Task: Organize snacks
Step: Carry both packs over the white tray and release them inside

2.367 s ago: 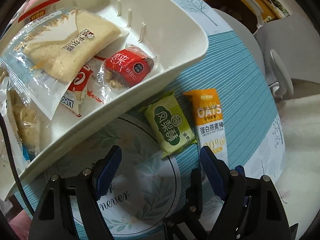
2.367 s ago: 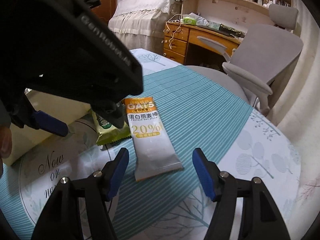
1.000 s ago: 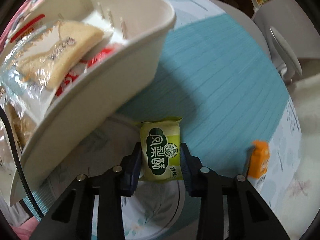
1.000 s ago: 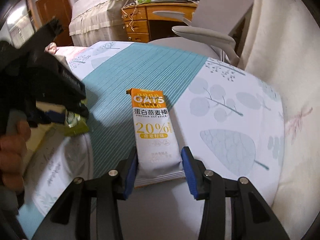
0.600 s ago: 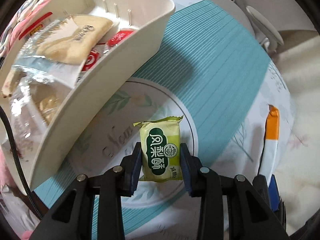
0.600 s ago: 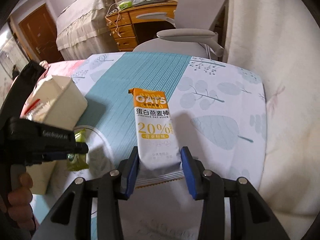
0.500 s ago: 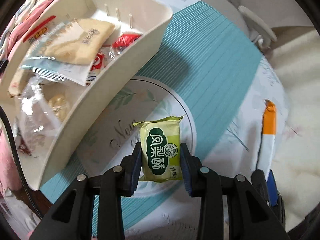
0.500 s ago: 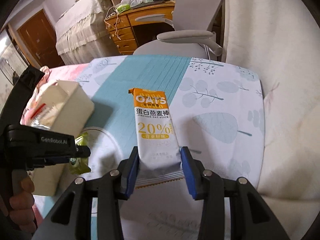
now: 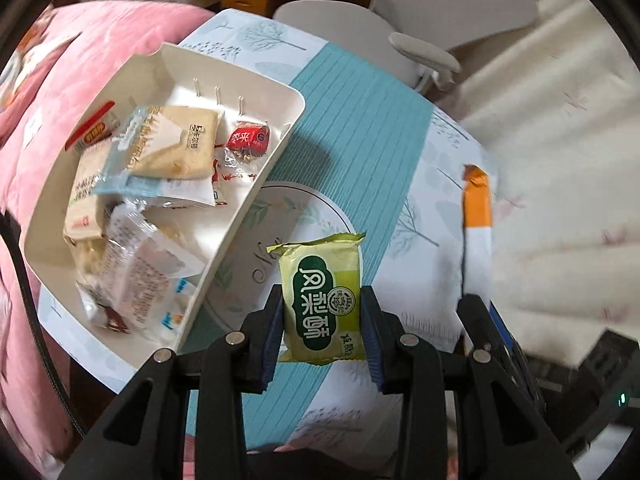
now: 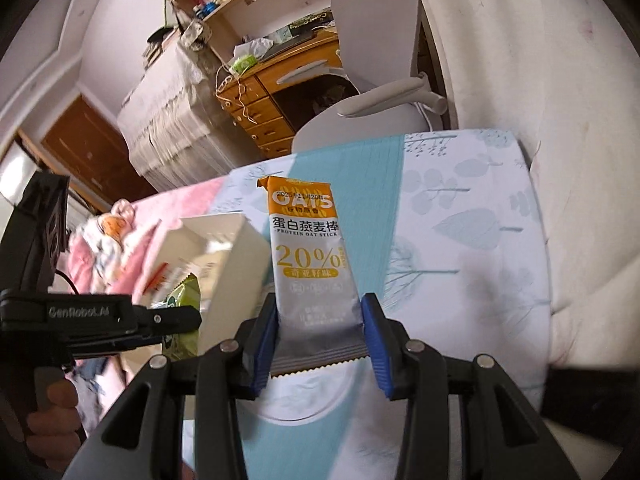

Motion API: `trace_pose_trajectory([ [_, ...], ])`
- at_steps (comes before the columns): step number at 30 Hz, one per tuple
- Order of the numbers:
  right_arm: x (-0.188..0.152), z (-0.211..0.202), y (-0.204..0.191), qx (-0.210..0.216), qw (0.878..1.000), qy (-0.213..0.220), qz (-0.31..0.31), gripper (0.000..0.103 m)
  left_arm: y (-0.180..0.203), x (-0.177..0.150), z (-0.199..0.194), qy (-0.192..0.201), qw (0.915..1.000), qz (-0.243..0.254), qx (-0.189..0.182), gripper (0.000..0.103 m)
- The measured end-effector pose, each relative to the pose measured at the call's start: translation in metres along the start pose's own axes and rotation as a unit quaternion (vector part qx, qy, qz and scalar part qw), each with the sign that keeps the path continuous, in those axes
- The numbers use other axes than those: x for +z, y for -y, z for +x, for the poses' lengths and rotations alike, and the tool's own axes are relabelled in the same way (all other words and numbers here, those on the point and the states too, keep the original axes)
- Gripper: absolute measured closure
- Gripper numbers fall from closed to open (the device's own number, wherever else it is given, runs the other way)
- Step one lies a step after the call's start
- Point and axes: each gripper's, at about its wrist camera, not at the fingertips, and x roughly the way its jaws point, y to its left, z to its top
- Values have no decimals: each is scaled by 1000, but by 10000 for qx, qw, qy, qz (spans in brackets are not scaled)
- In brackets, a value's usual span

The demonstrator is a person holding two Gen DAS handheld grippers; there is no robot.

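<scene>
My left gripper (image 9: 322,324) is shut on a green pastry packet (image 9: 322,300) and holds it in the air above the table, to the right of the white tray (image 9: 248,204). The tray holds several wrapped snacks, among them a cracker pack (image 9: 176,142) and a red candy (image 9: 248,140). My right gripper (image 10: 320,332) is shut on an orange and white oat bar (image 10: 310,256) and holds it above the table. The oat bar also shows edge-on in the left wrist view (image 9: 476,216). The tray (image 10: 236,268) and the green packet (image 10: 182,300) appear at the left of the right wrist view.
The table has a teal and white leaf-print cloth (image 9: 360,120). A grey office chair (image 9: 424,40) stands beyond the far edge. A pink quilt (image 9: 60,92) lies to the left, a cream bedspread (image 9: 560,160) to the right. A wooden desk (image 10: 280,84) stands further back.
Both grippers closed on their snacks and lifted them well above the table. The left view now looks down into the tray from higher up.
</scene>
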Motion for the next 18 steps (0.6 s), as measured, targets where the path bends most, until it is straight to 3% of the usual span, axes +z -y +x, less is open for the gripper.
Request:
trace_pose_trajectory([
  [9,-34,6,-55,-98,9992,-48,379,62,-50,-4,-27,-202,9947,995,-138,69],
  [18,-69,31,-125,-384,9937,341,993,62,-114,20,-54,-235,9750,2199,-196,68],
])
